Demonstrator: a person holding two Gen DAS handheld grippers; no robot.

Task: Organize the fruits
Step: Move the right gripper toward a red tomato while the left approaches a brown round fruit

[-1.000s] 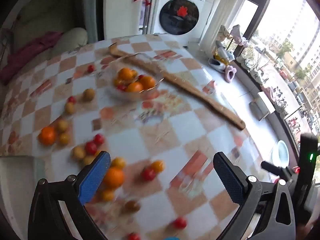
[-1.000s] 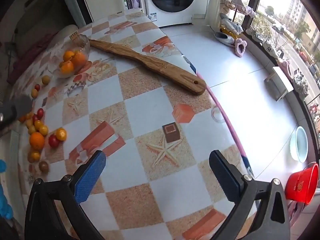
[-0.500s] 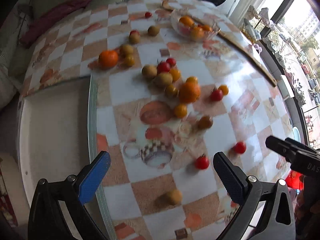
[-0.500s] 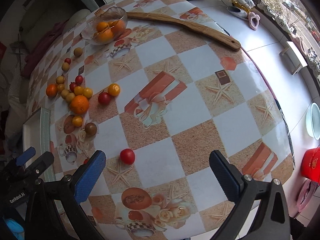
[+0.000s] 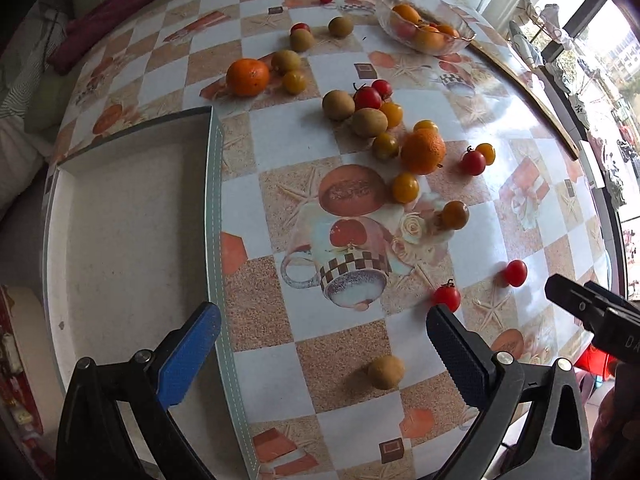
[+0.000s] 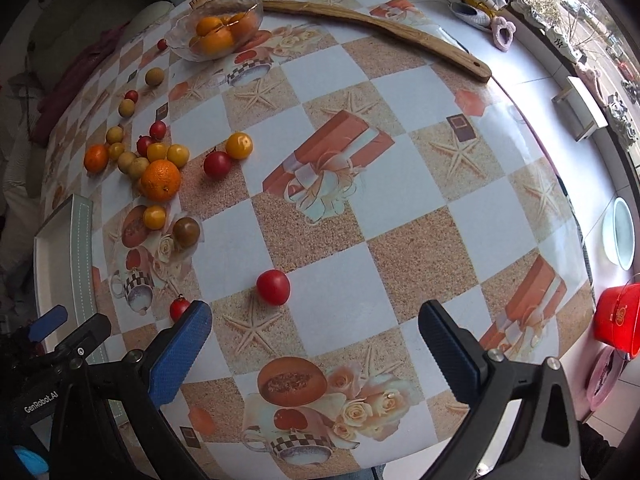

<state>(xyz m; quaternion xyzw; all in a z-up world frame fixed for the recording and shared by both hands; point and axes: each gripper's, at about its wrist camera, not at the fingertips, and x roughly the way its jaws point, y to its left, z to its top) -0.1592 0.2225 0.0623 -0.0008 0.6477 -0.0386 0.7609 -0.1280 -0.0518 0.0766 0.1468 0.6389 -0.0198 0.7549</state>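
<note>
Many small fruits lie loose on the checked tablecloth: oranges (image 5: pixel 423 151), red tomatoes (image 5: pixel 447 297), yellow tomatoes (image 5: pixel 405 187) and brown longans (image 5: pixel 385 372). A glass bowl (image 5: pixel 424 20) at the far side holds oranges; it also shows in the right wrist view (image 6: pixel 216 24). My left gripper (image 5: pixel 320 356) is open and empty above the near table edge, the longan between its fingers. My right gripper (image 6: pixel 316 352) is open and empty, with a red tomato (image 6: pixel 273 287) just ahead of it.
A shallow white tray (image 5: pixel 132 240) sits at the near left of the table. A long wooden board (image 6: pixel 384 28) lies along the far right edge. A red bucket (image 6: pixel 618 320) and a white basin (image 6: pixel 624 236) stand on the floor to the right.
Both grippers have pulled back and tilted down over the table, so the tray and scattered fruit fill the views. Both stay open and empty.
</note>
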